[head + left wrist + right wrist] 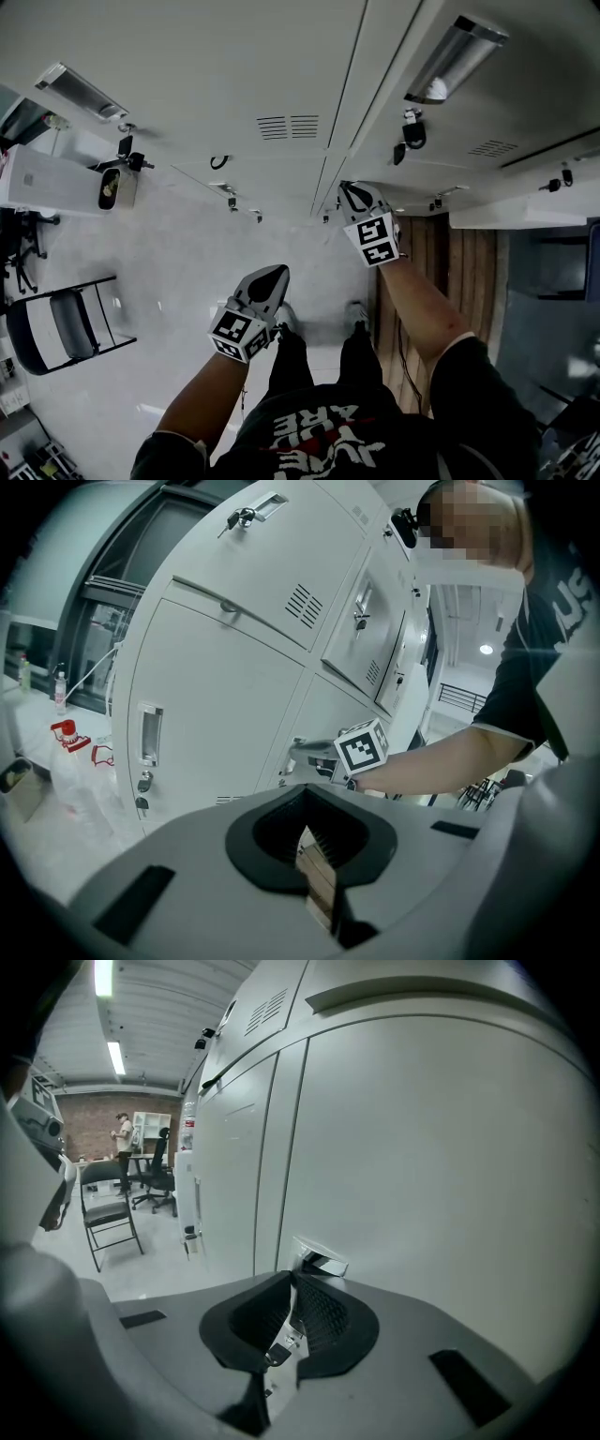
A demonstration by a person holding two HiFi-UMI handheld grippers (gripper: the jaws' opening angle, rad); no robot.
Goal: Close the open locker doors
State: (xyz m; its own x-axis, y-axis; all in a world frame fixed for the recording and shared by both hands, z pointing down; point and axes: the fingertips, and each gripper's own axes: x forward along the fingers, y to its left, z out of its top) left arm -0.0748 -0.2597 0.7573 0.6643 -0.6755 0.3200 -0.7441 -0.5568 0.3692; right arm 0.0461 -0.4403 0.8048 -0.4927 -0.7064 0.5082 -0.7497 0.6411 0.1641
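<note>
Left tool (274, 275) held near the body, jaws together; right tool (353, 190) stretched farther forward, jaws seemingly closed.

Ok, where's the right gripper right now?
Head view, right of centre: the right gripper points at a lower locker door, with that door's metal handle just ahead of its shut jaws.

Pale floor (178, 262) carries grey lockers (234, 94) and, apart, a folding chair (58, 328)
</note>
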